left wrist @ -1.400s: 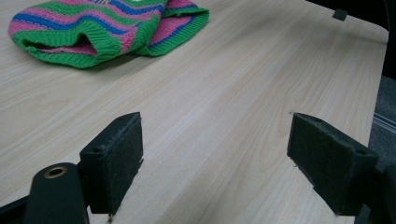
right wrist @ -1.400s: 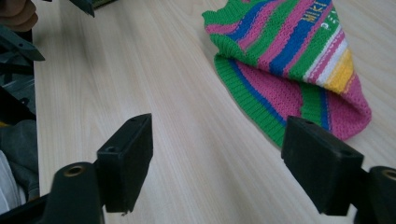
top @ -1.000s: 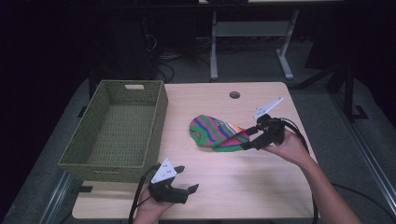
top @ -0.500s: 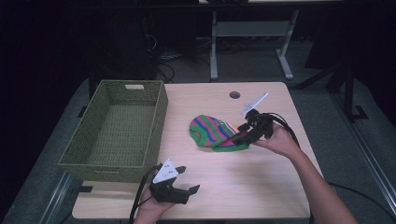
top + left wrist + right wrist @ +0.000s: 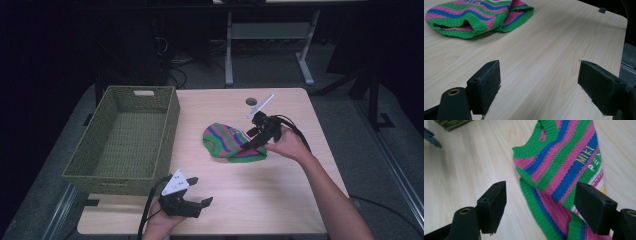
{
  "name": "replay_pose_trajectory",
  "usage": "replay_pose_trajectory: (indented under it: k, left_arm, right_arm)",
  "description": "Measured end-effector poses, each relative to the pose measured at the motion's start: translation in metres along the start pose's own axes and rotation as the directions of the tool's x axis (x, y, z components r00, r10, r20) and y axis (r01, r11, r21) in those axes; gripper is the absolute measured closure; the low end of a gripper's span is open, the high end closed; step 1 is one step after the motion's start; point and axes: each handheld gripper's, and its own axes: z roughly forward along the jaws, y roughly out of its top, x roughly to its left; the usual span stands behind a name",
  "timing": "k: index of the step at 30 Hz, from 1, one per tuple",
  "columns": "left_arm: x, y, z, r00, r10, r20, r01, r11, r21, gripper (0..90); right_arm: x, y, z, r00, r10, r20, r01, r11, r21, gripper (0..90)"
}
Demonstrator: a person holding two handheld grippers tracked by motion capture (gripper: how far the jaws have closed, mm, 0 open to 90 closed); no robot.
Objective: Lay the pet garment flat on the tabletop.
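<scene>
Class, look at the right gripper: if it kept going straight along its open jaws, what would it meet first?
Most likely the striped knitted garment: the right gripper has it between and beyond its open jaws.

Room dim, walls unlit. Light-wood counter [image 5: 280,195] stands on grey floor [image 5: 350,107]. Behind it: a white-legged table frame [image 5: 270,35] and cables [image 5: 175,75] lying on the floor.

the high view looked forward and down from above the table's [image 5: 280,185] near edge. each gripper view sat low and close over the wood — both shared the striped knit [image 5: 474,17] [image 5: 564,170] [image 5: 230,142], seen from opposite sides.
</scene>
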Motion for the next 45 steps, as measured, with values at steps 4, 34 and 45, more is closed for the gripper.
replay_pose_trajectory:
  k: [4, 34, 45]
  left_arm:
    - [0.001, 0.0, 0.0, 1.0, -0.002, 0.002, 0.002, 1.0, 0.001, 17.9]
    - [-0.003, 0.0, 0.002, 0.9996, 0.016, 0.024, -0.016, 0.9999, 0.005, 17.9]
    - [-0.006, 0.0, 0.004, 0.9992, 0.03, 0.025, -0.031, 0.9995, 0.01, 18.0]
  right_arm:
    - [-0.006, 0.002, 0.01, 0.9998, 0.021, -0.006, -0.021, 1.0, 0.001, 25.6]
    - [-0.015, 0.011, 0.073, 0.9853, 0.067, 0.157, -0.094, 0.981, 0.17, 34.3]
    - [-0.009, 0.016, 0.077, 0.9685, 0.084, 0.234, -0.132, 0.971, 0.198, 45.7]
